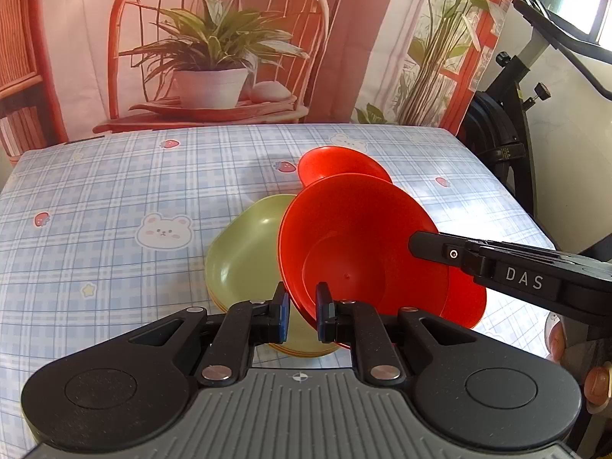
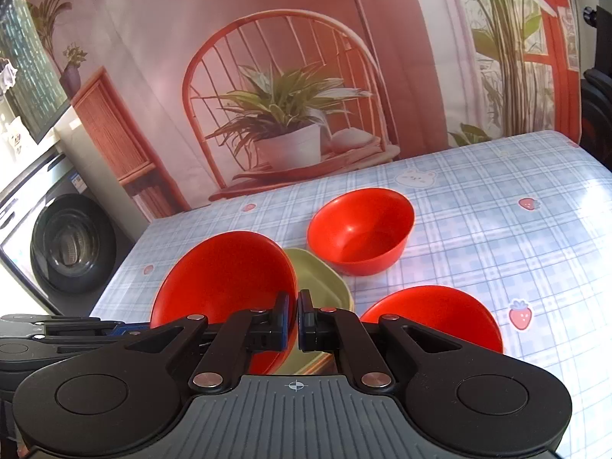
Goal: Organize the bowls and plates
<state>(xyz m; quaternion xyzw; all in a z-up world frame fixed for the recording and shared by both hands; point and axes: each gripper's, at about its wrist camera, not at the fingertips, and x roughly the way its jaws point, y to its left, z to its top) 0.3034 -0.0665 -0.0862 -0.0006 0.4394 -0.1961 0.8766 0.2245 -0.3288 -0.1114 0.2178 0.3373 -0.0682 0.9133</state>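
A red bowl [image 1: 355, 237] hangs tilted over a stack of green plates [image 1: 244, 256]. My left gripper [image 1: 302, 311] stands at its near rim, jaws a little apart around the rim. My right gripper [image 2: 297, 319] is shut on the same bowl's [image 2: 225, 279] rim at the other side; it shows in the left wrist view [image 1: 432, 246] too. A second red bowl [image 2: 361, 229] stands farther back on the table. A third red bowl [image 2: 432, 315] stands near, to the right of the plates [image 2: 321, 287].
The table has a blue plaid cloth [image 1: 114, 199] with bears and strawberries. A printed backdrop [image 1: 214, 46] hangs behind its far edge. An exercise bike [image 1: 508, 126] stands off the right edge. A washing machine [image 2: 65, 244] stands off the left.
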